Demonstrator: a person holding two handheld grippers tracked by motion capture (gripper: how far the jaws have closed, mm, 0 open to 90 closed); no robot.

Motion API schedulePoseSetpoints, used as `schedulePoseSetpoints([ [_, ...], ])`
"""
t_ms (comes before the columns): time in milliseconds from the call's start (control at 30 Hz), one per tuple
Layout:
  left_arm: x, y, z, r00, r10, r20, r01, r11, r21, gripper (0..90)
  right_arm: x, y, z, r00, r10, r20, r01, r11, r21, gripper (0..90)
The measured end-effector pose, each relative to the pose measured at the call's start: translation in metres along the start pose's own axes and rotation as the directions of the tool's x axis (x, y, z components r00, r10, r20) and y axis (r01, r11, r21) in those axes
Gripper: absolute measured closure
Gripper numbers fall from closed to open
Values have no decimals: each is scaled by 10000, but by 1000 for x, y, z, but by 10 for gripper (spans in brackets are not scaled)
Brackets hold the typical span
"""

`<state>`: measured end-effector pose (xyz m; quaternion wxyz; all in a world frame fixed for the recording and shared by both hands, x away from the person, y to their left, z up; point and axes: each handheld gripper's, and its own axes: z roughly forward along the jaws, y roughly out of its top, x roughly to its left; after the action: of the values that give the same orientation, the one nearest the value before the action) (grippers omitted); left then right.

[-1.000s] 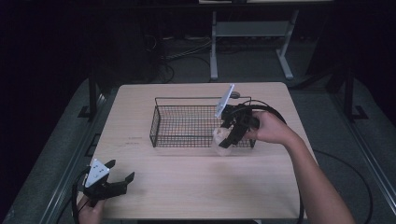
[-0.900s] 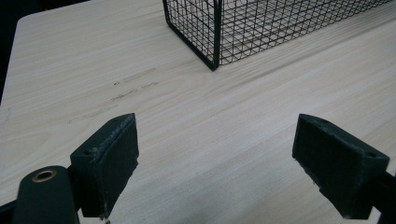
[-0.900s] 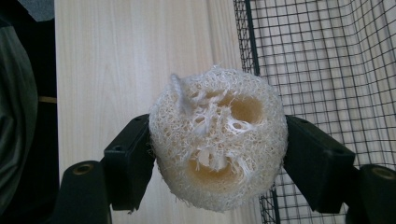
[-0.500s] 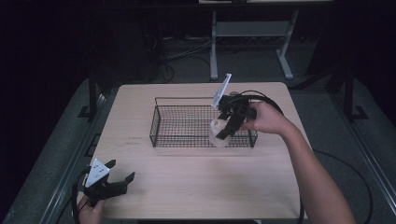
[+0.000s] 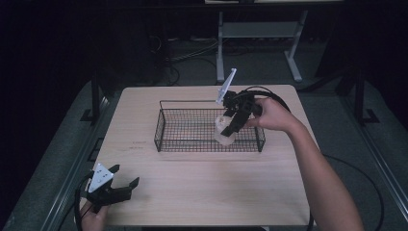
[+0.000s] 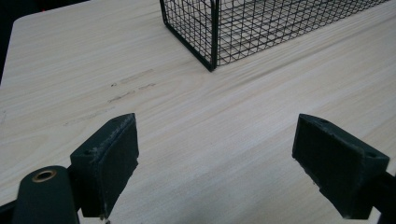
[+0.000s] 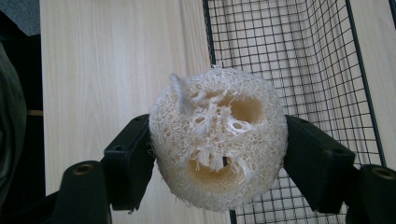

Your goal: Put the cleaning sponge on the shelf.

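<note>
On a pale wooden table (image 5: 202, 192) in a dark room, the right gripper (image 5: 230, 126) clamps a fibrous loofah sponge (image 7: 218, 158) above the wire basket (image 5: 173, 139), at its right end, while the left gripper (image 5: 120, 185) rests open-jawed near the table's front-left corner.

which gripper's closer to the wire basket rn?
Right. The right gripper holds the loofah sponge at the wire basket, over its right end. The left gripper sits open at the table's near-left corner, well clear of it.
</note>
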<state>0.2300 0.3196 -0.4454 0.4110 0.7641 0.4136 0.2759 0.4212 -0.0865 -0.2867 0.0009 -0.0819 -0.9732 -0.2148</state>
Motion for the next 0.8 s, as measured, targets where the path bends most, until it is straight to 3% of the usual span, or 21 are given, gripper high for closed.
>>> schedulePoseSetpoints([
  [800,1,0,-1,10000,-14,-15,14,10000,0,137,-32,-6,10,9974,716,-29,-716,9974,-98,282],
])
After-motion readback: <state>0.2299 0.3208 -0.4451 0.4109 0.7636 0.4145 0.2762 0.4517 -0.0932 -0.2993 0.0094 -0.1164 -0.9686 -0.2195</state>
